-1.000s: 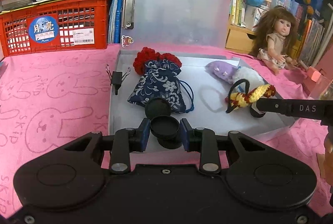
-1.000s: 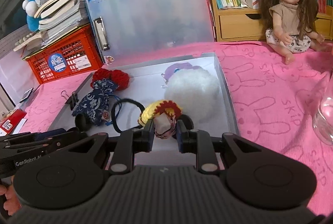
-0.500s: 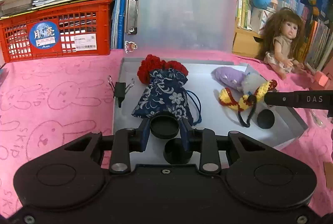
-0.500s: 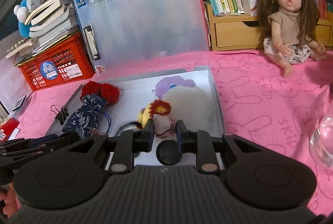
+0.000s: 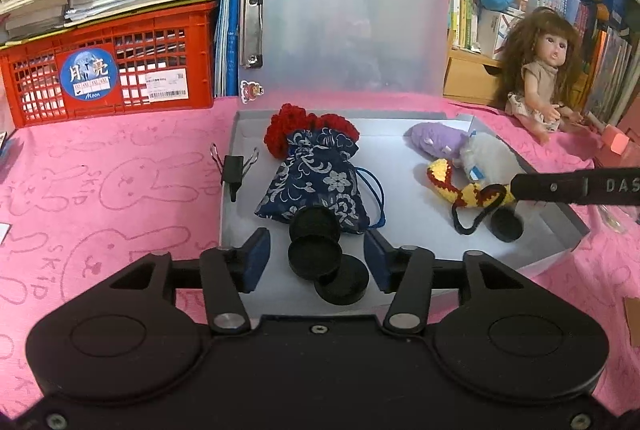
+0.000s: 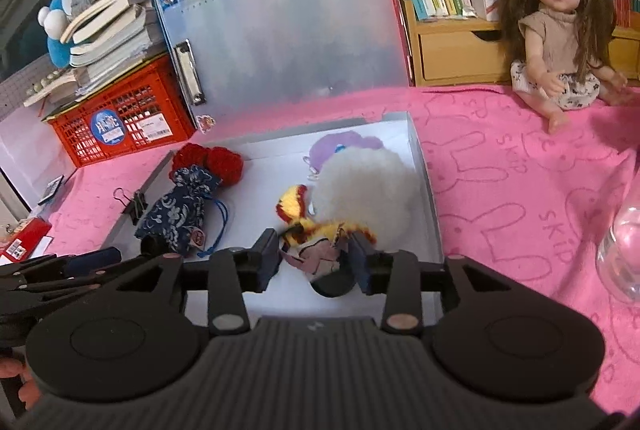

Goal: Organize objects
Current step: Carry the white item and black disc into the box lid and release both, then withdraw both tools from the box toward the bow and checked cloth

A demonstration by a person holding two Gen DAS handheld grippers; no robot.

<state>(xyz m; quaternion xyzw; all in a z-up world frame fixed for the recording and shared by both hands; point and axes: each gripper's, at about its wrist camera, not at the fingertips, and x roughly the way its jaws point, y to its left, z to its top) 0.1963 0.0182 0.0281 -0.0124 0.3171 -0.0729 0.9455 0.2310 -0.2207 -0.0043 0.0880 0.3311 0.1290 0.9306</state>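
A shallow grey box (image 5: 560, 234) with its translucent lid (image 5: 344, 26) upright lies on the pink cloth. In it are a blue floral pouch (image 5: 316, 182), a red crochet piece (image 5: 288, 126), a purple plush (image 5: 436, 142), a white fluffy ball (image 6: 368, 190) and black round lids (image 5: 316, 256). My left gripper (image 5: 316, 260) is open, its jaws either side of the stacked black lids. My right gripper (image 6: 316, 256) is open around a yellow-red crochet charm (image 6: 320, 234) with a black loop (image 5: 476, 214); its finger shows in the left wrist view (image 5: 576, 186).
A black binder clip (image 5: 234, 168) sits on the box's left rim. A red crate (image 5: 108, 70) under stacked books stands far left. A doll (image 6: 560, 22) sits against the bookshelf at the right. A clear glass object (image 6: 624, 246) is at the right edge.
Both grippers have opened. The left one let go of the black lid, which now rests on the other lids. The right one released the crochet charm, which hangs lower in the box.
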